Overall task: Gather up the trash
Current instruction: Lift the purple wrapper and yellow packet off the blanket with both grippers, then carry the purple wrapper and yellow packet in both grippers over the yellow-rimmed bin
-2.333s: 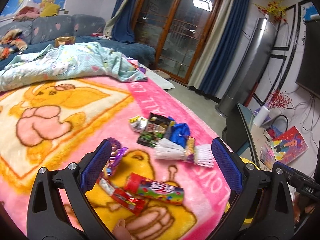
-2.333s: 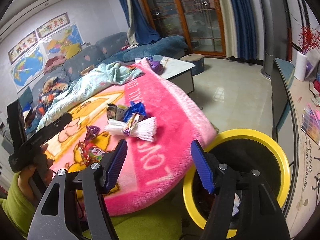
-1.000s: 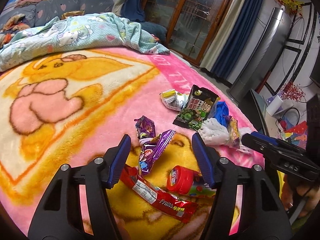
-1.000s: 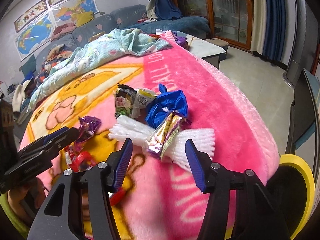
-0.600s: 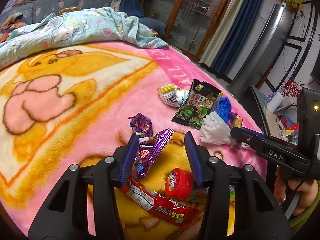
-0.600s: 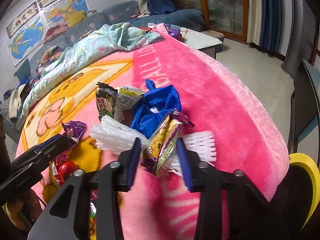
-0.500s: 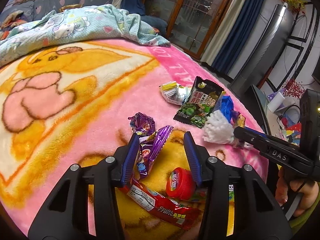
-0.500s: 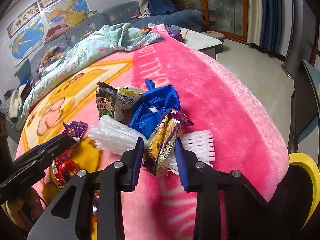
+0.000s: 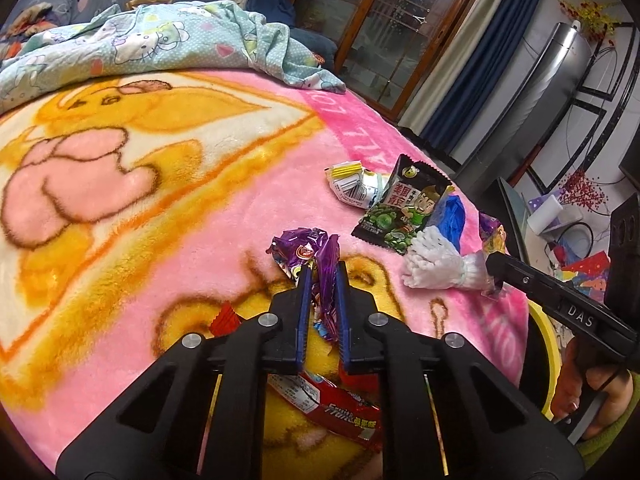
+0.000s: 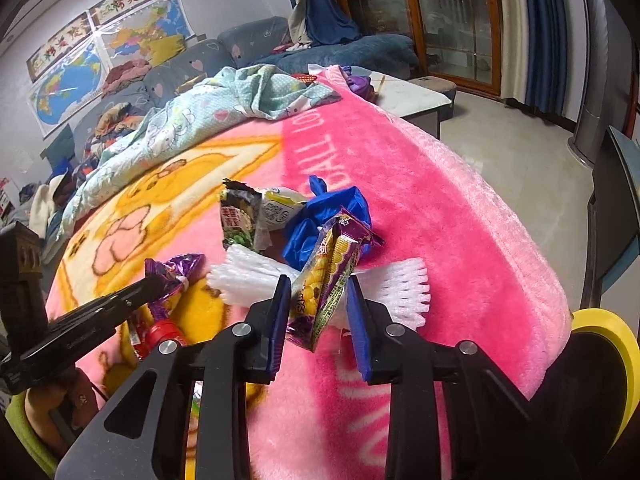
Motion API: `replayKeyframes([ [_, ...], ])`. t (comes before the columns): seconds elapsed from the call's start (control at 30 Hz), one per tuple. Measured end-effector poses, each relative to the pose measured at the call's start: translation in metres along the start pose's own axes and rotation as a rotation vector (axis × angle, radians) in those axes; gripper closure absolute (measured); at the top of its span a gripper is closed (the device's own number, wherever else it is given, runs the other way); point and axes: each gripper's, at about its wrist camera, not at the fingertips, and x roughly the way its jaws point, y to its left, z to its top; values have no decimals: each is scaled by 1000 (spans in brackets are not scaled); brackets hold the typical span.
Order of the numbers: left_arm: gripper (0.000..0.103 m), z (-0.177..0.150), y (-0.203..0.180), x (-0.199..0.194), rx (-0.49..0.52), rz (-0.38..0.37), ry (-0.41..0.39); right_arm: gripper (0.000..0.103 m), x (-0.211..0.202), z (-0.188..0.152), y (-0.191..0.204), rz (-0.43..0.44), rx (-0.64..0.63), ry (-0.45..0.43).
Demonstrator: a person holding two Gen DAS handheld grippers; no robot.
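The left gripper (image 9: 321, 280) has just closed its jaws on the crinkled purple foil candy wrapper (image 9: 326, 276); the right gripper (image 10: 318, 298) pinches the yellow-and-purple snack wrapper (image 10: 328, 280), its jaws narrow. Both should lift straight up, clear of the white foam netting (image 10: 396, 288) beneath, then swing to the yellow-rimmed bin (image 10: 612, 344) just right of the right jaws. More wrappers litter the plush pink cartoon blanket (image 10: 440, 216) ahead.

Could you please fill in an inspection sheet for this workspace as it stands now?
Surface: pink blanket on a bed.
Job's things: purple wrapper, yellow wrapper, green packet, blue bag, white foam net, red wrapper; yellow bin at the bed's edge.
Clutter: quilt.
Grippers: left gripper shut on purple wrapper; right gripper shut on yellow wrapper.
Cables: some on the floor.
Surroundings: sofa, glass doors, curtains.
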Motion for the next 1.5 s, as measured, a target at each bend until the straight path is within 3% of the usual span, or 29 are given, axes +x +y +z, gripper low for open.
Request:
replayKeyframes([
  [0.8, 99, 7, -30, -47, 45, -85, -108, 76, -45, -1, 17, 44, -40, -63],
  [1.5, 99, -5, -78, -60, 152, -167, -109, 77, -92, -8, -22, -3, 37, -138],
])
